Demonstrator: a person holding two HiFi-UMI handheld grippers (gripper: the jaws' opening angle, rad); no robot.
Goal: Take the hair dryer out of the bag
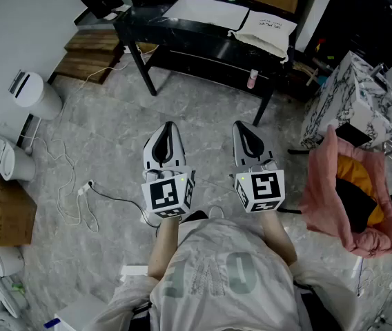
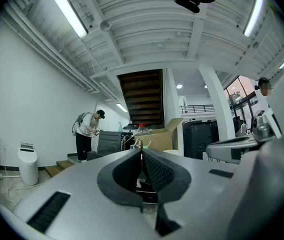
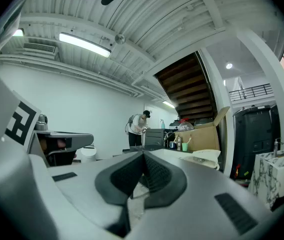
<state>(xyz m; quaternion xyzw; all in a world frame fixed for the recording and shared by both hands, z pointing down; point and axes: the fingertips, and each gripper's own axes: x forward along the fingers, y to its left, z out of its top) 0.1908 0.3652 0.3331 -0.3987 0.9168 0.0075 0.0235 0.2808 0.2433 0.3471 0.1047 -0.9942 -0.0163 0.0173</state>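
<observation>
Bag [image 1: 268, 29] lies on table [image 1: 175, 27]; left claw [image 1: 169, 125] and right claw [image 1: 240, 125] closed, empty; only gripper views show person [image 2: 86, 134].

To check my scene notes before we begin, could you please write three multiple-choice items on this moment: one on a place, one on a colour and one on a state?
1. Where does the cream cloth bag lie?
A. on the floor
B. at the right end of the long black table
C. on the person's lap

2. What colour is the crumpled fabric jacket at the right of the head view?
A. blue
B. green
C. pink

3. How do the left tongs and right tongs stand?
A. both wide open
B. both shut and empty
C. the left shut on a cable

Answers:
1 B, the bag rests on the tabletop's right end.
2 C, its outer fabric is plainly pink.
3 B, in each gripper view the pads meet with nothing between them.
</observation>
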